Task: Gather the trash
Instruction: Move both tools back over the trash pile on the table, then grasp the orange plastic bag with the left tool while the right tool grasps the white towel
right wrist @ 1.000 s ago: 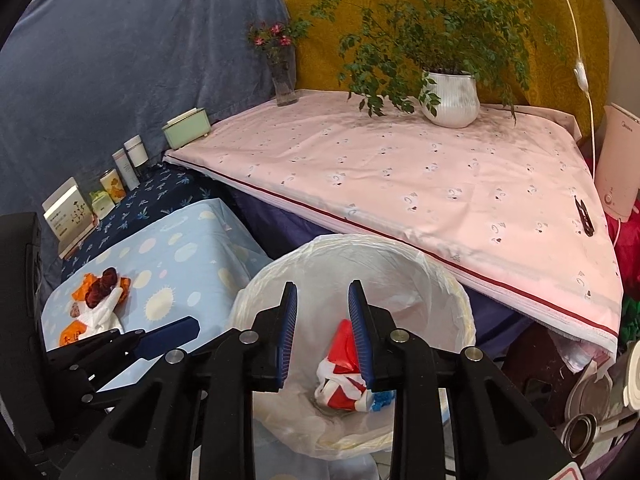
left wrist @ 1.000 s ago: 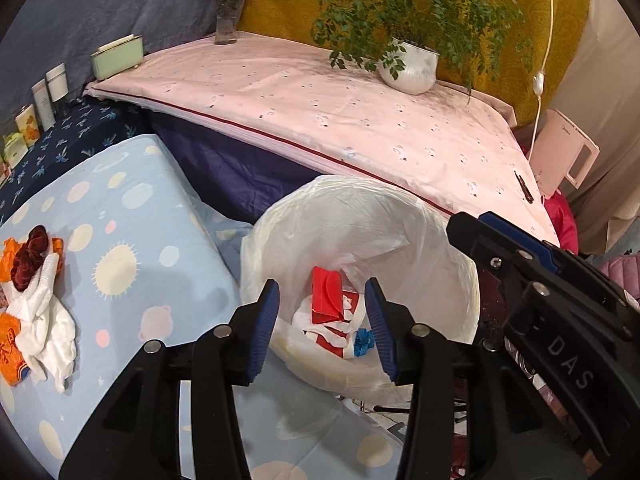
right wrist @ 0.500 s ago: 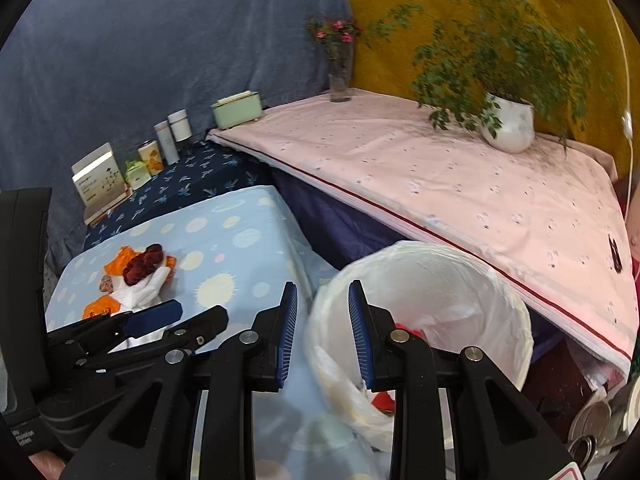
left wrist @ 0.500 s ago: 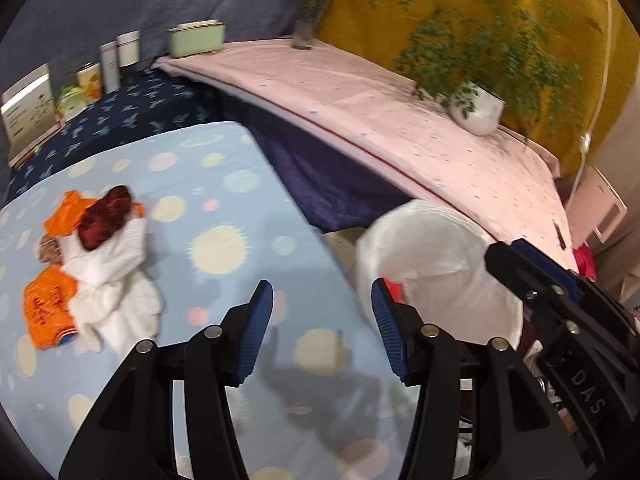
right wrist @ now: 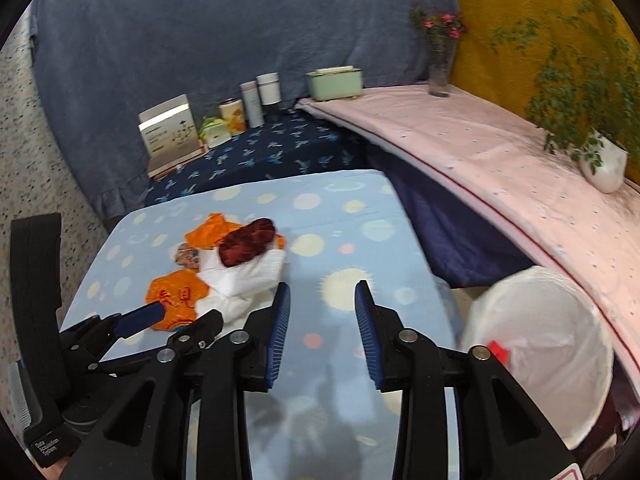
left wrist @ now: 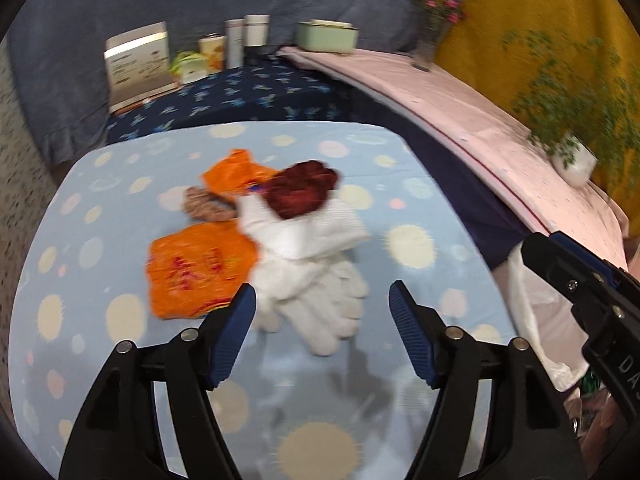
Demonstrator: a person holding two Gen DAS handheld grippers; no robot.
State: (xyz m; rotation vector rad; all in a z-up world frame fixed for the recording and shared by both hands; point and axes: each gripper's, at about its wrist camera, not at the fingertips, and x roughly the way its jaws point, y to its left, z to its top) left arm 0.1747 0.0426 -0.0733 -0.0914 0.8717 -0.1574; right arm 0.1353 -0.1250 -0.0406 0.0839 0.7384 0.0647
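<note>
— What sort of place are you working in?
— You're in a home-like room: cloth-covered tables [right wrist: 348,216], a potted plant [right wrist: 604,164], a flower vase [right wrist: 440,68], tins and jars [right wrist: 250,102] against draped fabric, and a lined wastebasket [right wrist: 556,352].

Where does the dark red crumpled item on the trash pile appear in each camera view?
Left wrist view: dark red item, upper centre, lying on the white cloth, beyond the open fingers.
Right wrist view: same item, left of centre, beyond the left finger.
Shared landmark: the orange wrapper beside it.
</note>
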